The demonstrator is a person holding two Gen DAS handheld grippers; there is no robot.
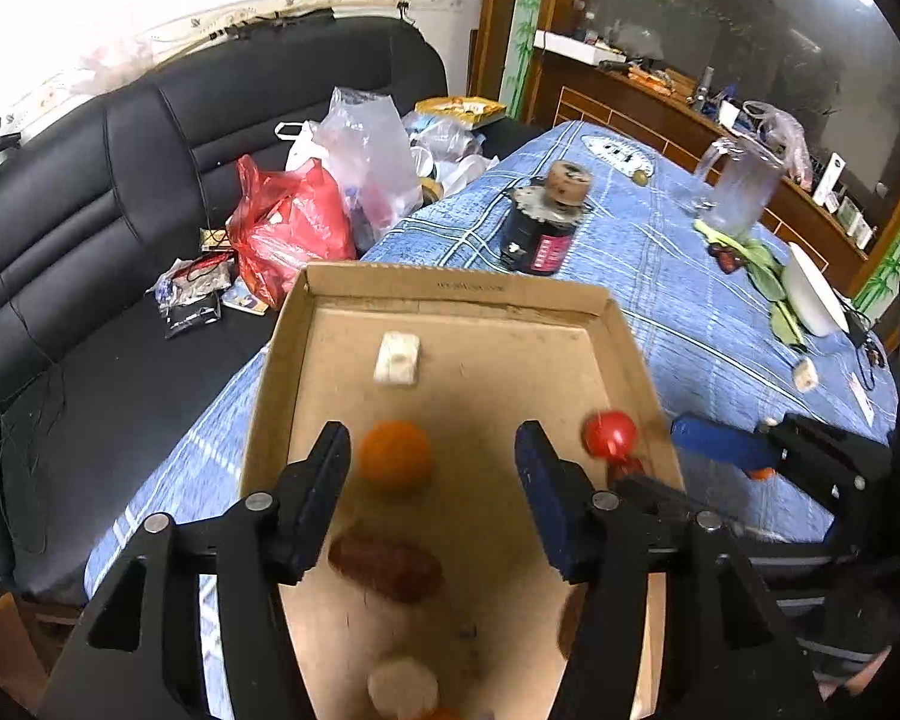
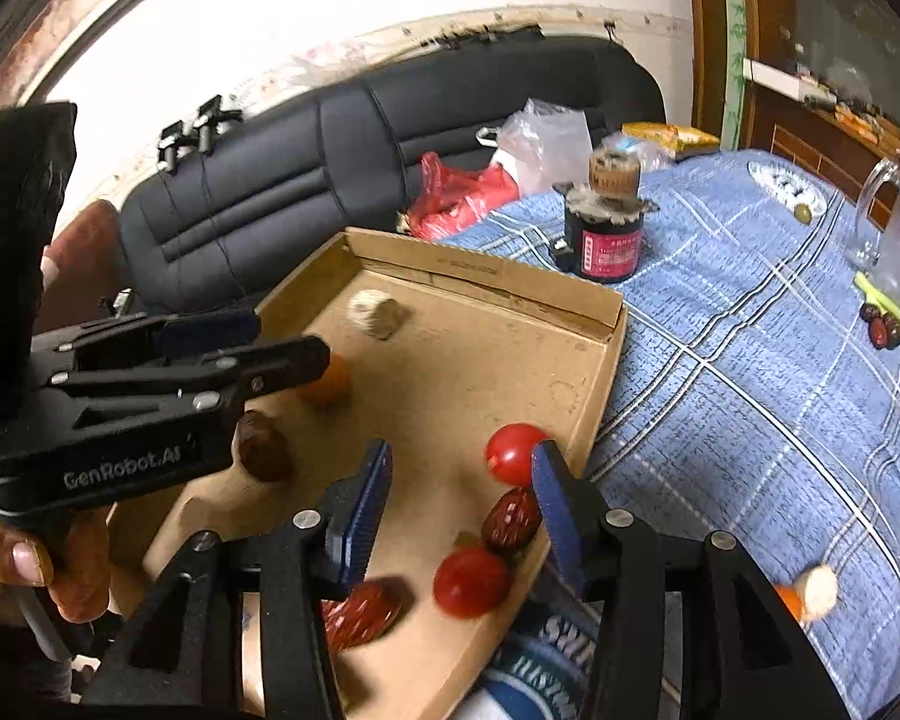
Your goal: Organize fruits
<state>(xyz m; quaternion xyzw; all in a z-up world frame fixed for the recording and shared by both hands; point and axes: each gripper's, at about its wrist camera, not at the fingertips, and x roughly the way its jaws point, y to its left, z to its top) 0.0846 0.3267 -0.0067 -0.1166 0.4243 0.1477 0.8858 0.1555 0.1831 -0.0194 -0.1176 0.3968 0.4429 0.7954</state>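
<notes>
Both grippers hover over the cardboard tray [image 1: 282, 354], jaws spread wide, nothing held. Left gripper [image 1: 432, 456] lines up behind the orange [image 1: 395, 461] mid-tray, likely to nudge or regrip it. Right gripper [image 2: 462, 480] sits at the tray's right edge beside a cherry tomato [image 2: 510, 450] and red date [image 2: 510, 519]. More fruit waits on the blue tablecloth [image 2: 720, 420] near its right edge.
</notes>
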